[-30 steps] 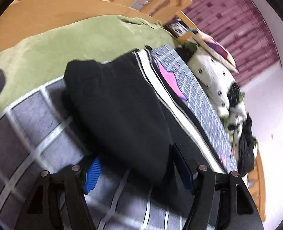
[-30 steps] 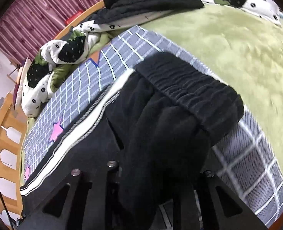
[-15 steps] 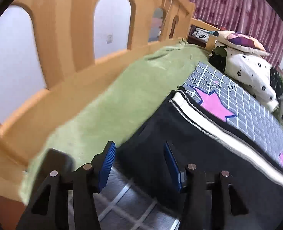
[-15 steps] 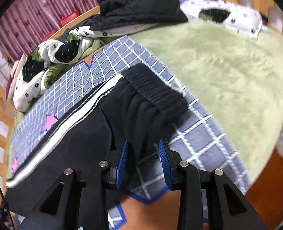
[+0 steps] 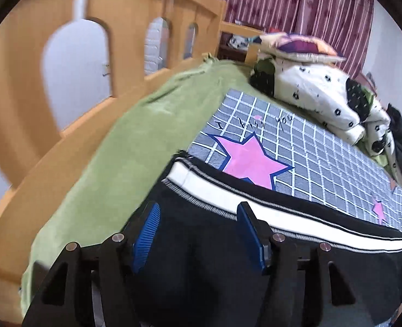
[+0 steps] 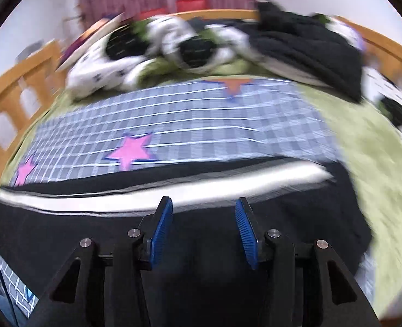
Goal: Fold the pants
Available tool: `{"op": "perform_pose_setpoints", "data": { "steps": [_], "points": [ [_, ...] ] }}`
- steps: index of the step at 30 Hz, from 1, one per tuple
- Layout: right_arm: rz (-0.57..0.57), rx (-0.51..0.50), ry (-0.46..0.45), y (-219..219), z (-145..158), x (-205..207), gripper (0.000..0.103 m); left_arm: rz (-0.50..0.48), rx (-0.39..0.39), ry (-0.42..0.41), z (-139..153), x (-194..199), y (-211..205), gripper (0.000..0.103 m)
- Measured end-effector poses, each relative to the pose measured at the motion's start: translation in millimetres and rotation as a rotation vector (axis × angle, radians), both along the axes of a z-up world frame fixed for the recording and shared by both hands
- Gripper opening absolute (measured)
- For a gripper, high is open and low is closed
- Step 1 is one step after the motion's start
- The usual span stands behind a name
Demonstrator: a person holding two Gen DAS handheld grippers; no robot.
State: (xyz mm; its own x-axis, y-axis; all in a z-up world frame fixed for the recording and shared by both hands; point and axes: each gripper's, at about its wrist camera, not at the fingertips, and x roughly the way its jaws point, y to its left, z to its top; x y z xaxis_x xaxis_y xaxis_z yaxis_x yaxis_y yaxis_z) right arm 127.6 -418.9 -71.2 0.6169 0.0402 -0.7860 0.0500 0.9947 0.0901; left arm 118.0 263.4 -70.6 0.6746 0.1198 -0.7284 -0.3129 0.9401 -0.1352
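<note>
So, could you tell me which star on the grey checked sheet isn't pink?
The orange star at the sheet's far edge, by the black clothes pile; the others are pink.

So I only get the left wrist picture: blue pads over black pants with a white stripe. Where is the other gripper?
Observer: The right gripper hangs over the same pants, jaws opening, nothing pinched between the pads.
Visitor: Where do the pants end on that side?
Observer: Their edge meets the green blanket, just past the checked blanket.
Visitor: Anything beyond that?
Observer: A black-and-white pillow near the wooden bed frame, though it is blurred.
</note>
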Motion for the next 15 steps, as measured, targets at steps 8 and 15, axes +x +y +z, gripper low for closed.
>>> {"op": "perform_pose_setpoints", "data": {
  "steps": [8, 15],
  "points": [
    [0.308, -0.019, 0.052, 107, -43, 76, 0.047, 0.005, 0.070, 0.087, -29, 70, 6, 0.057],
    [0.406, -0.054, 0.123, 134, -88, 99, 0.047, -0.002, 0.120, 0.177, -61, 92, 15, 0.055]
  ]
}}
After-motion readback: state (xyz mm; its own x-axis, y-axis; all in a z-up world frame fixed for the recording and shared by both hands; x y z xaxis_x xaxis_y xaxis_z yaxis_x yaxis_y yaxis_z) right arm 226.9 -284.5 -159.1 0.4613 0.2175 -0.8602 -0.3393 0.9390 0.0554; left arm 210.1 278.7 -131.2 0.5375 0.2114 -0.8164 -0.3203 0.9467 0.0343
